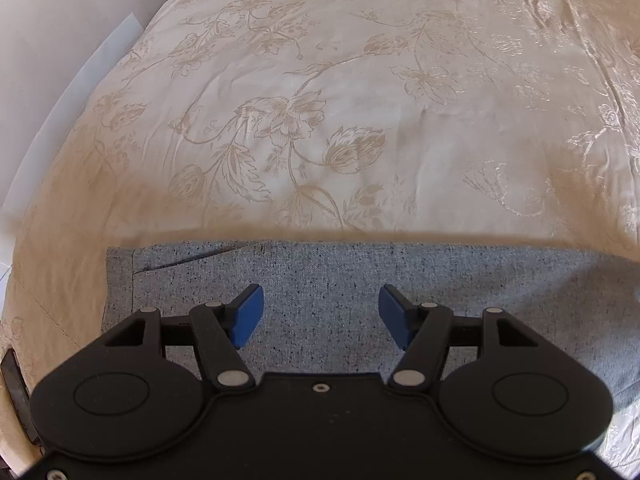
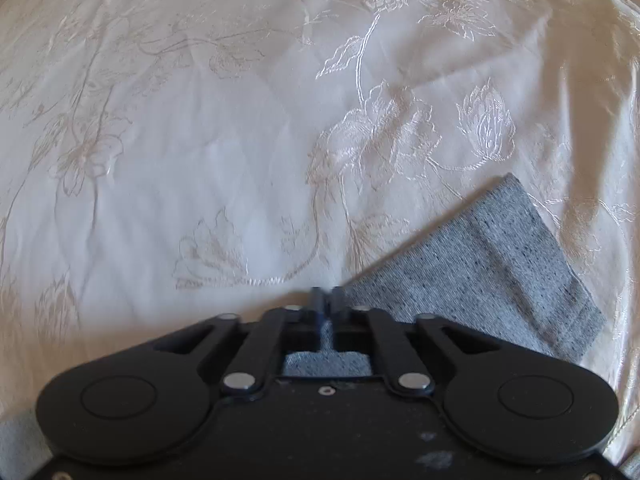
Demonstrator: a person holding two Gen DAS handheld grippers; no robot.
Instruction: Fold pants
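Mid-fold on the bedspread [image 1: 360, 80]: my right gripper [image 2: 328, 296] pinches the grey pants [image 2: 500, 264]; my left gripper [image 1: 320, 314] hovers spread above them; folding remains unfinished.

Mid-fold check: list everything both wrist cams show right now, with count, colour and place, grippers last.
pants: one, speckled grey knit, flat on the bedspread beneath the left hand-held gripper; in the right wrist view a folded end runs out to the right.
bedspread: one, cream with embroidered flowers, covering the whole surface under the pants.
wall: white, beyond the far-left edge of the bed.
dark object: one, black, at the lower-left edge of the left wrist view; too cut off to identify.
left hand-held gripper: one, black with blue pads, open, over the pants, gripping nothing.
right hand-held gripper: one, black, shut on the pants' edge.
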